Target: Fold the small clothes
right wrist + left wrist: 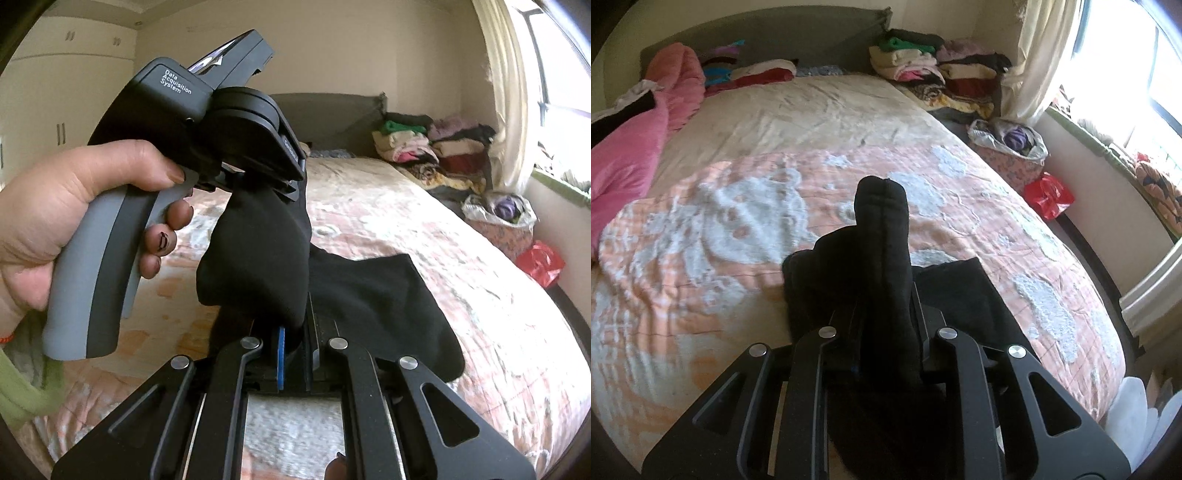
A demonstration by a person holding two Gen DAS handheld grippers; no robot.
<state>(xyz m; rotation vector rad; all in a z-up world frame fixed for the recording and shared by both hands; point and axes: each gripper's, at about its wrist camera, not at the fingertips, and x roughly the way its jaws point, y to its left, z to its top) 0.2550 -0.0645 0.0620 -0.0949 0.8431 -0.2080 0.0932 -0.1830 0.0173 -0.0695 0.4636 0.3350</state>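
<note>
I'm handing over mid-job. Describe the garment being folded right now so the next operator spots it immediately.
Start at the bed with its peach and white patterned quilt. Above its near end, both grippers are clamped on one black garment: the left gripper pinches one end, the right gripper the other. It is the only all-black piece held up, unlike the colourful folded clothes pile by the headboard.

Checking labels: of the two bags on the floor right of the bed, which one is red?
The red bag, nearer the camera; the other bag is whitish plastic holding purple fabric.

Bed [746, 122], peach patterned quilt [701, 229]
</note>
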